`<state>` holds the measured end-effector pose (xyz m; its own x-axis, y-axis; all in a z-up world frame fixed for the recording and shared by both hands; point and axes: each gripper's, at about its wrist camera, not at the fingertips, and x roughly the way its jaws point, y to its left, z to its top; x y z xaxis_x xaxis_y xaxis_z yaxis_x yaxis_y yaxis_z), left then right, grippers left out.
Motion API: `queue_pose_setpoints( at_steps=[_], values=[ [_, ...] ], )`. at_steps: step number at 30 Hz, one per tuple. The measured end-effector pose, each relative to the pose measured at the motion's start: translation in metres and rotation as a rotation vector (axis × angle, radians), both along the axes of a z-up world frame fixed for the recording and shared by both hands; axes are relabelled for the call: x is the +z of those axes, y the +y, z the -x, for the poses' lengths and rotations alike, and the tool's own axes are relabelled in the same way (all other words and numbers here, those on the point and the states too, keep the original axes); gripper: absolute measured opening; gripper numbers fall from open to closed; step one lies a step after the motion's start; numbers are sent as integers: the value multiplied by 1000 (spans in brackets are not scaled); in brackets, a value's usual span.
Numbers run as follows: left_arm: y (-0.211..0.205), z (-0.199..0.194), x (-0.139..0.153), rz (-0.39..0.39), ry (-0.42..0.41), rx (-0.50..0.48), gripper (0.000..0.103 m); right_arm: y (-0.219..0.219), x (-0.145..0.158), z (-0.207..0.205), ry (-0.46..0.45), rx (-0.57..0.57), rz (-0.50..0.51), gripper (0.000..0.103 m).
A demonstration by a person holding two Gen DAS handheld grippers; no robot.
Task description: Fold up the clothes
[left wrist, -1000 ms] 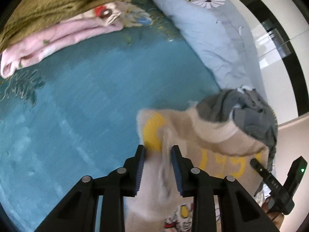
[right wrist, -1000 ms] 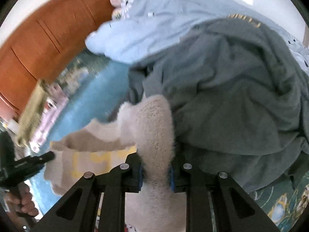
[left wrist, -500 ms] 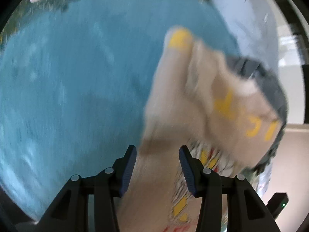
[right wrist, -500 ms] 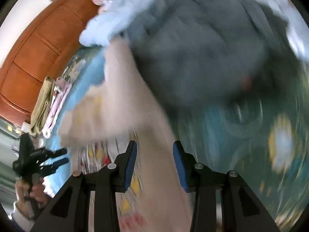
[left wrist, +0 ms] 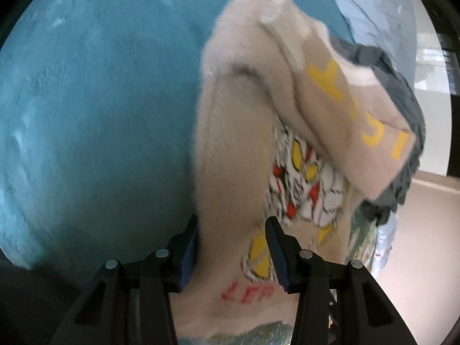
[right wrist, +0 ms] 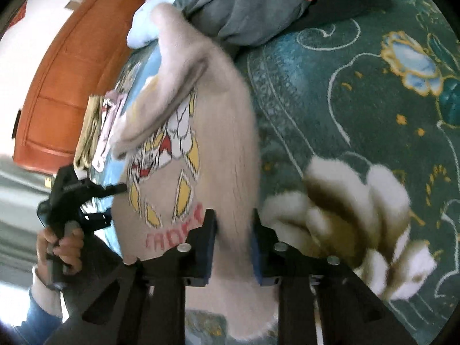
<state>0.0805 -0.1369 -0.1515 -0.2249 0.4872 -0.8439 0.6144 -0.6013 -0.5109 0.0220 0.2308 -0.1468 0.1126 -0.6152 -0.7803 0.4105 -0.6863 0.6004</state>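
Both grippers sit at the hem end of the beige fuzzy sweater (left wrist: 235,143), printed side up, on the teal bedspread (left wrist: 95,109). Left gripper (left wrist: 233,247): jaws spread wide, hem fabric lying loose between the blue pads, not pinched as far as the blur lets me see. Right gripper (right wrist: 233,241): jaws also apart, straddling the sweater's other hem corner; cloth fills most of the gap, but the pads don't look pressed into it. The cartoon print (right wrist: 169,143) and red lettering are on the chest, toward the hem. One sleeve (left wrist: 345,86) with yellow letters is flopped diagonally across the body of the sweater; frames are motion-blurred. A grey garment (right wrist: 253,3) is heaped just past the sweater's far end, with a pale blue pillow (right wrist: 143,28) beside it. Folded clothes stack (right wrist: 97,126) lies further along the bedspread toward the wooden headboard (right wrist: 72,66). The person's hand (right wrist: 60,244) grips the left gripper's handle, seen from the right wrist view.
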Motion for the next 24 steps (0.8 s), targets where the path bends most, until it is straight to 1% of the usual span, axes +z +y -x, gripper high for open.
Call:
queue_pose_setpoints(
  at_steps=[2,3,5,6,7,8,9,10,12,13,17,18,20,22,23,24],
  values=[
    [8,-4,9,20,7,-45,48,3,0,-4,-8,16,0,21],
    [14,-4,13,42,12,-75,48,4,-1,-6,-10,21,-2,21],
    [27,0,19,109,24,-153,48,6,-5,-9,-23,26,1,21],
    [37,3,22,158,24,-220,48,7,-6,-11,-29,28,3,21],
    [44,5,25,188,29,-256,48,9,-7,-13,-30,23,5,21],
    [47,4,27,205,37,-270,45,11,-7,-14,-31,17,7,21],
    [50,4,30,222,45,-283,30,11,-3,-15,-25,13,17,16],
    [53,3,33,239,53,-297,22,12,1,-16,-20,9,27,13],
    [59,3,39,274,69,-325,20,13,10,-19,-9,1,48,11],
    [58,2,42,264,79,-315,19,13,14,-20,-4,-2,58,11],
    [18,-8,57,84,183,-158,18,10,43,-13,-5,-1,162,10],
    [6,-11,62,38,214,-113,18,9,53,-7,-9,-14,213,10],
    [-25,-11,64,-21,246,-28,18,-3,58,14,-27,-57,247,10],
    [-56,-9,66,-72,271,55,15,-16,64,36,-46,-100,280,10],
    [-66,-5,65,-97,280,95,13,-22,67,46,-56,-122,296,10],
    [-72,0,62,-123,287,134,13,-28,70,57,-65,-144,313,10]
  ],
)
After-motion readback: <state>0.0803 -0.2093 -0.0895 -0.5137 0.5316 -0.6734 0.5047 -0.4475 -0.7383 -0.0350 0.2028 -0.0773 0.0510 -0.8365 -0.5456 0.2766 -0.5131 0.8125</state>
